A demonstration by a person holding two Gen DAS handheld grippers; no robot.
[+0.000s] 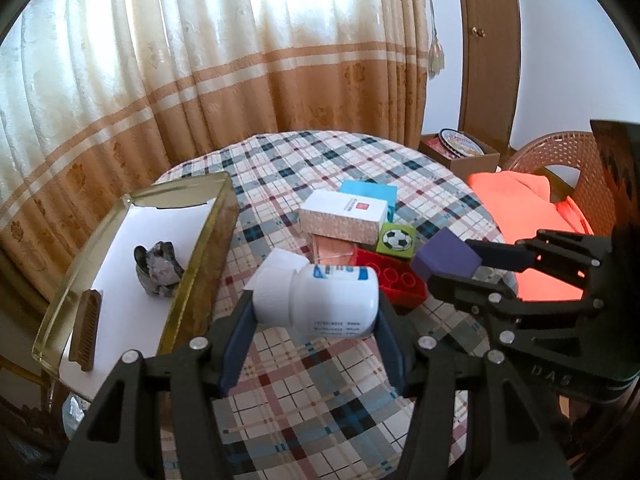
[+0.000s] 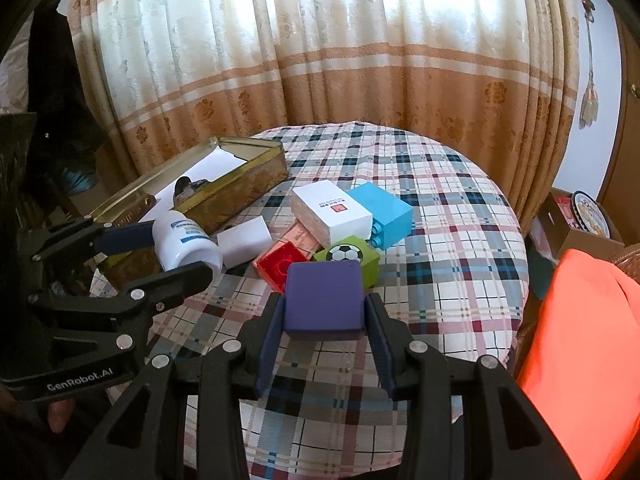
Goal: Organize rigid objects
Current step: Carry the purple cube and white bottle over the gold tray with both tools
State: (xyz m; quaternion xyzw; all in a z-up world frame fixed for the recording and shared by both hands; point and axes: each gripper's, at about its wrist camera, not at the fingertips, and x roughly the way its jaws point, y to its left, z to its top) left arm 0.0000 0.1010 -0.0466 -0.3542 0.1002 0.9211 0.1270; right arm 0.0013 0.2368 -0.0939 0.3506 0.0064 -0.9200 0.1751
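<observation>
- Left gripper [image 1: 316,312] clamps a white pill bottle [image 1: 320,300] lying crosswise, cap pointing left toward the gold tin [image 1: 208,248].
- Right gripper [image 2: 325,316] grasps a purple block [image 2: 325,296], flat face upward.

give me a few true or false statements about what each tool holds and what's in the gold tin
1. The left tool grips a white plastic pill bottle. True.
2. The right tool holds a green cube with a football picture. False: it holds a purple block; the green football cube sits on the checked tablecloth.
3. The gold rectangular tin contains a grey animal figurine and a brown comb. True.
4. The red toy brick lies inside the tin. False: it is on the tablecloth beside the cube.
</observation>
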